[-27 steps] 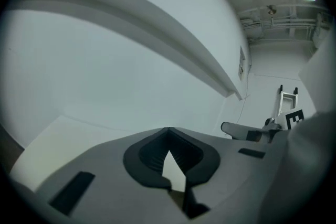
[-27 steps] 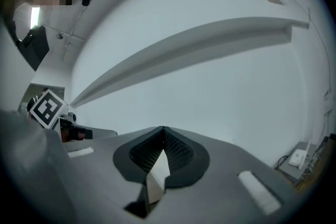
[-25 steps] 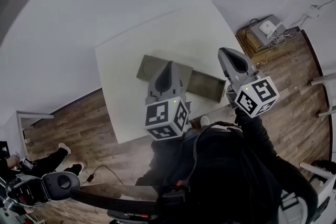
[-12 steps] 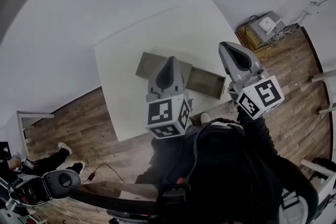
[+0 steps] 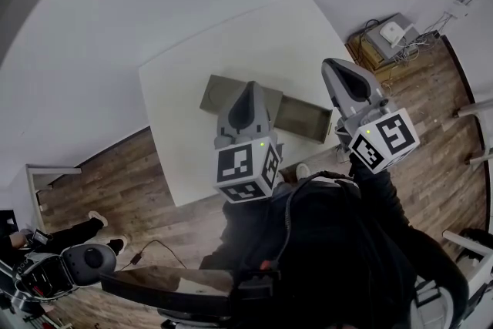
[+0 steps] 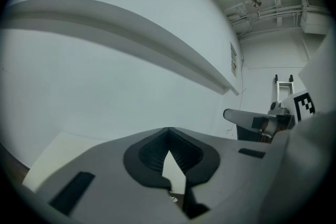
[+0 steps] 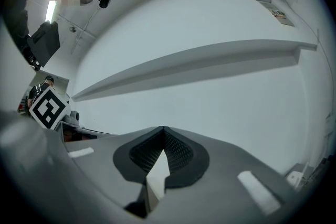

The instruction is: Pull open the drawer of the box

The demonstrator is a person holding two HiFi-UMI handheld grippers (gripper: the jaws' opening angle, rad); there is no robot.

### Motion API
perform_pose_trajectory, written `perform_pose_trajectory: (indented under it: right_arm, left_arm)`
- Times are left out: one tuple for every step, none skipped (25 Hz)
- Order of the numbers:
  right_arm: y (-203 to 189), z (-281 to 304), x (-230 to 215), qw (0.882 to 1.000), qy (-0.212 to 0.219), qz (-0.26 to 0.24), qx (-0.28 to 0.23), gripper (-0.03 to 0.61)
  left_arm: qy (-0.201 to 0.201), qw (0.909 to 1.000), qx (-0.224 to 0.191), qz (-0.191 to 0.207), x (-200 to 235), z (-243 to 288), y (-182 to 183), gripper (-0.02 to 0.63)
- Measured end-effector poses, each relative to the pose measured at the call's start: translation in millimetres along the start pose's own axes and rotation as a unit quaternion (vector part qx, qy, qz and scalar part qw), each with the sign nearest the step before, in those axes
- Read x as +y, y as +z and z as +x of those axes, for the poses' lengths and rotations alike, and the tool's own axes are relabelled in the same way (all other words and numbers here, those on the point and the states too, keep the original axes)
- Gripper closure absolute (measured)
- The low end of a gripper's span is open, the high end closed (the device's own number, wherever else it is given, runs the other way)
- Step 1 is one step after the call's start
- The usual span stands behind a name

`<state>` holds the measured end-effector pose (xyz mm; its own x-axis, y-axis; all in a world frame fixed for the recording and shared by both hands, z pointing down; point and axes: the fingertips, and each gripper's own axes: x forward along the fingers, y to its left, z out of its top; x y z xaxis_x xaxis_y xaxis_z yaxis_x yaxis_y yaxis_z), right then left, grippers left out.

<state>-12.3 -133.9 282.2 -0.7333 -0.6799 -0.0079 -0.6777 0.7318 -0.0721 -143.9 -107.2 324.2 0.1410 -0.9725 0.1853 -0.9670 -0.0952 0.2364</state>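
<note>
In the head view an olive-grey box (image 5: 222,92) lies on the white table (image 5: 177,104). Its drawer (image 5: 304,119) stands pulled out to the right, and the open tray looks empty. My left gripper (image 5: 250,86) is held up above the box, hiding its middle. My right gripper (image 5: 333,65) is raised beside the drawer's right end, off the table's edge. In the left gripper view the left gripper (image 6: 168,129) points at a bare white wall, jaw tips together and holding nothing. The right gripper (image 7: 163,128) likewise faces the wall with its tips touching.
Wooden floor surrounds the table. A small cabinet with a white device and cables (image 5: 389,38) stands at the far right. A seated person's legs (image 5: 58,235) and a grey machine base (image 5: 85,262) are at the lower left. A long wall ledge (image 7: 199,63) runs ahead.
The right gripper has drifted slightly right and down in the head view; the left one has barely shifted. The drawer stays pulled out as before.
</note>
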Motion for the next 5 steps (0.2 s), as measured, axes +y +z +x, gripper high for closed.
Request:
perform_pose_trajectory:
  right_arm:
    - [-0.2,-0.1,-0.1,1.0,0.0,0.0,0.0,0.578]
    - [-0.4,-0.1,0.0,1.0,0.0,0.0,0.0,0.578]
    - [-0.4,0.0,0.2,1.0,0.001,-0.001,0.0,0.578]
    - [-0.4,0.1,0.4,1.0,0.001,-0.001,0.0,0.578]
    - [-0.4,0.3,0.8,1.0,0.002,-0.002,0.001,0.578]
  left_arm:
    - [0.0,1.0,0.0,0.001,-0.5,0.0,-0.1,0.617]
    - [-0.001,1.0,0.0,0.001,-0.9,0.1,-0.1,0.617]
    - [-0.001,1.0,0.0,0.002,-1.2,0.1,-0.1,0.617]
    - [-0.001,1.0,0.001,0.003,-1.4,0.2,-0.1,0.617]
    - [-0.001,1.0,0.001,0.004,-1.5,0.3,0.0,0.617]
